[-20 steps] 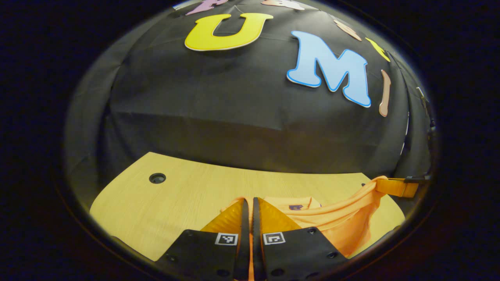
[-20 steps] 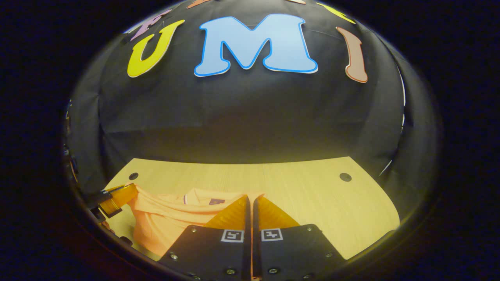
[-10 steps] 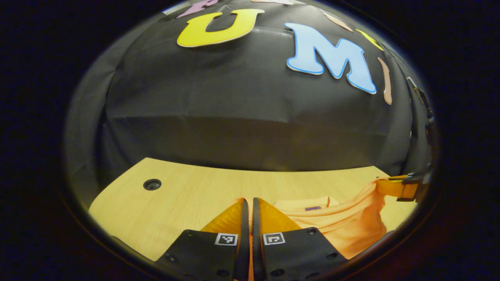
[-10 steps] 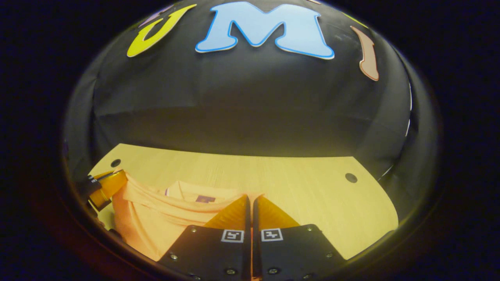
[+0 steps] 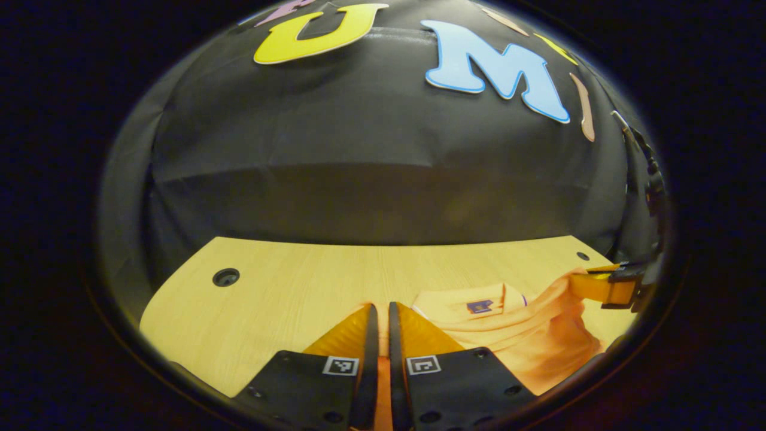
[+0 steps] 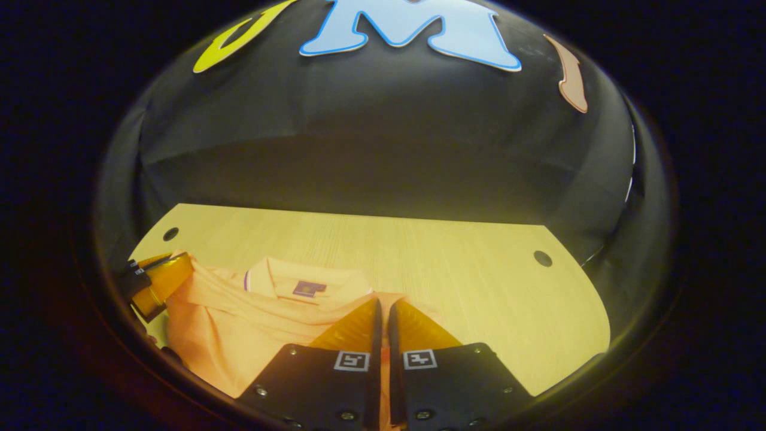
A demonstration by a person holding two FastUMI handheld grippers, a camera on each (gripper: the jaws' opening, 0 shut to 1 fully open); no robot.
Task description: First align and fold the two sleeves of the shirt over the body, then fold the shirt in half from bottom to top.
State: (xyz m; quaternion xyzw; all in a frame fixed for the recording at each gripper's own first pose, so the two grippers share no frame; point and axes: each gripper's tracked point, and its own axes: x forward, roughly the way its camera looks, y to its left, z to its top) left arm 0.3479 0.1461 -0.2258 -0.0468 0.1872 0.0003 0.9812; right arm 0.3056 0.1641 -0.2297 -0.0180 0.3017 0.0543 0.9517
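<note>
An orange shirt [image 5: 526, 341] [image 6: 239, 323] with a collar [image 5: 473, 299] [image 6: 305, 281] and a purple neck label lies on the wooden table [image 5: 287, 299] [image 6: 467, 287]. Both grippers hold its lifted bottom hem. My left gripper [image 5: 380, 311] is shut on the fabric, which shows between its fingers. My right gripper [image 6: 383, 305] is also shut on the hem. In the left gripper view the right gripper [image 5: 610, 286] shows at the far right, gripping cloth. In the right gripper view the left gripper [image 6: 158, 281] shows at the far left, gripping cloth. The hem hangs stretched between them above the shirt body.
The black cloth wall [image 5: 359, 167] [image 6: 383, 155] rises behind the table's far edge. Round cable holes [image 5: 225, 277] [image 6: 543, 258] [image 6: 170, 233] sit near the table's far corners. Bare wood lies to the left of the shirt in the left gripper view and to its right in the right gripper view.
Both grippers have carried the hem forward toward the collar and tipped down. More of the table and the collar with its label has come into sight.
</note>
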